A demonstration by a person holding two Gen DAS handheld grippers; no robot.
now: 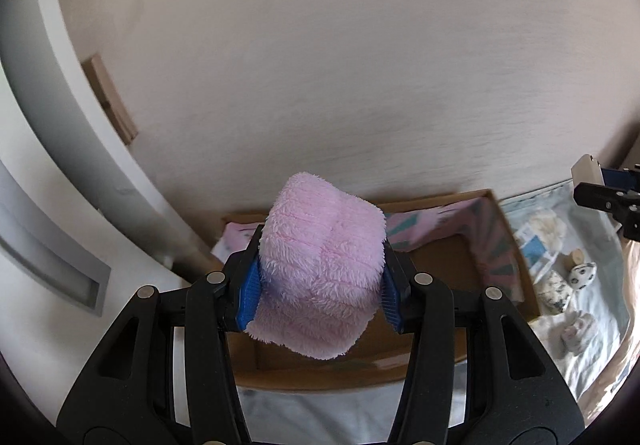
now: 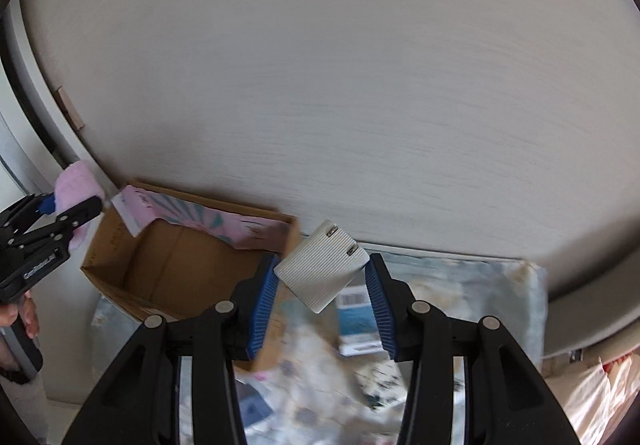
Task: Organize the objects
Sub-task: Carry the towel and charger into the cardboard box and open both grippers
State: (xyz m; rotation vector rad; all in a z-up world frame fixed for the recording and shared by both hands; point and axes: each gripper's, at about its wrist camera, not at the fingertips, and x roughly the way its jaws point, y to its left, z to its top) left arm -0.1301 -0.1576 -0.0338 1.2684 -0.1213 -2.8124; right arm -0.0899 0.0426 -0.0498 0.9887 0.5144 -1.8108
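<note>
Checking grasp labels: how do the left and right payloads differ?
Pink fluffy cloth is soft and drapes past the left tongs; white ribbed charger is rigid, pinched at its corners by the right tongs. The cloth is bulkier. Both are held up near the cardboard box.

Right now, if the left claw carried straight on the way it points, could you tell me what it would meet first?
Probably the pale wall behind the cardboard box. The left claw, shut on the pink fluffy cloth, points above the box's far rim, though depth is hard to judge through the fisheye.
</note>
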